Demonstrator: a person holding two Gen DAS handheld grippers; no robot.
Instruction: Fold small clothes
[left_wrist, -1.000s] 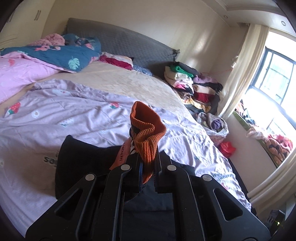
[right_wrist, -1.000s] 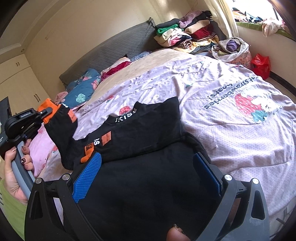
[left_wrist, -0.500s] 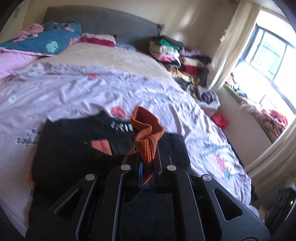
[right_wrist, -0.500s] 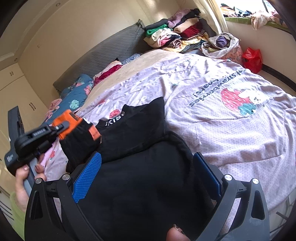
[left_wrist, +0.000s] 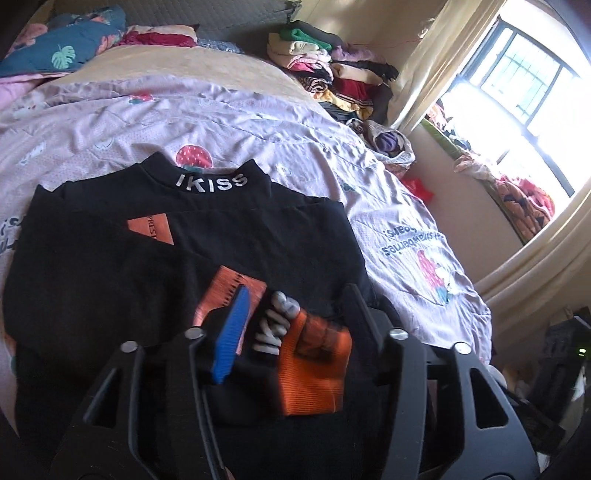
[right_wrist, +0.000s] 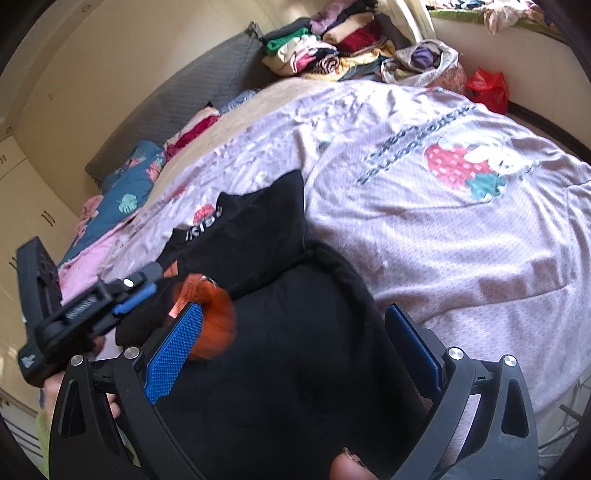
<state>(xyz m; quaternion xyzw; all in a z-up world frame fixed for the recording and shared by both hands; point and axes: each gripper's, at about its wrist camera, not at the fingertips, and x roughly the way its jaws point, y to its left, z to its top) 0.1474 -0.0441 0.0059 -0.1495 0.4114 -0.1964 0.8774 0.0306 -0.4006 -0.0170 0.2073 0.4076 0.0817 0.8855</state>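
The black top (left_wrist: 229, 236) lay spread on the bed's lilac quilt (left_wrist: 110, 122), its collar facing away from you with "IKISS" (left_wrist: 211, 181) in white capitals across it. An orange patch (left_wrist: 151, 230) near the chest carried small dark lettering too blurred to read. The sleeve you had folded in showed white letters, seemingly the same word, just above its orange ribbed cuff (left_wrist: 314, 373). On the quilt, upside down to you, grey words that looked like "strawberries" (right_wrist: 410, 151) ran beside a printed strawberry (right_wrist: 454, 166).

Your left gripper (left_wrist: 295, 317) was opening, its jaws about halfway apart; the cuff lay between them on the top, and the pads did not press on it. Your right gripper (right_wrist: 295, 339) stood wide open over the lower part of the black top, with nothing gripped between its blue pads (right_wrist: 173, 350).
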